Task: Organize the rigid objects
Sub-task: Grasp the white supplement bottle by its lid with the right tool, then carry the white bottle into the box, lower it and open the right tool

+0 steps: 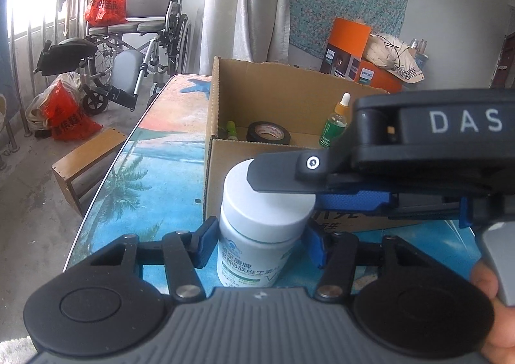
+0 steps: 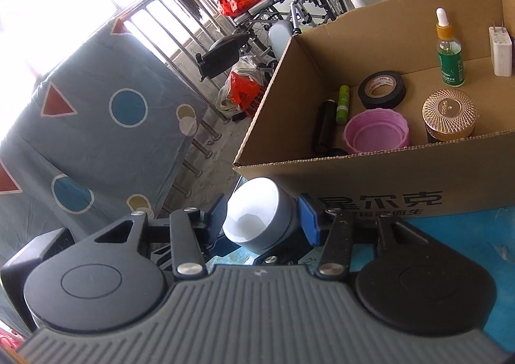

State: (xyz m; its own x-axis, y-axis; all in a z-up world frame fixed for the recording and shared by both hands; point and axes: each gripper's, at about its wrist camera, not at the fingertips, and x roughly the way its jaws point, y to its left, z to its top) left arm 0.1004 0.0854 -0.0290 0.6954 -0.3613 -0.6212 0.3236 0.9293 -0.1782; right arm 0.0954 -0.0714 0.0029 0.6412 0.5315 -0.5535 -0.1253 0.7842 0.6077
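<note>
A white pill bottle (image 1: 254, 254) with a white cap (image 1: 267, 212) stands on the blue patterned table in front of a cardboard box (image 1: 225, 164). My left gripper (image 1: 257, 238) is shut on the bottle's body just under the cap. My right gripper (image 2: 260, 222) comes in from the right and is shut on the cap (image 2: 257, 216); it also shows in the left wrist view (image 1: 283, 193), with one finger over the cap and one beside it.
The box (image 2: 354, 177) holds black tape (image 2: 382, 89), a green dropper bottle (image 2: 449, 55), a white charger (image 2: 500, 51), a pink lid (image 2: 376, 135), a gold-lidded jar (image 2: 450, 116), a green tube (image 2: 342, 104) and a black cylinder (image 2: 325, 126). A wheelchair (image 1: 138, 35) and a wooden stool (image 1: 87, 158) stand to the left.
</note>
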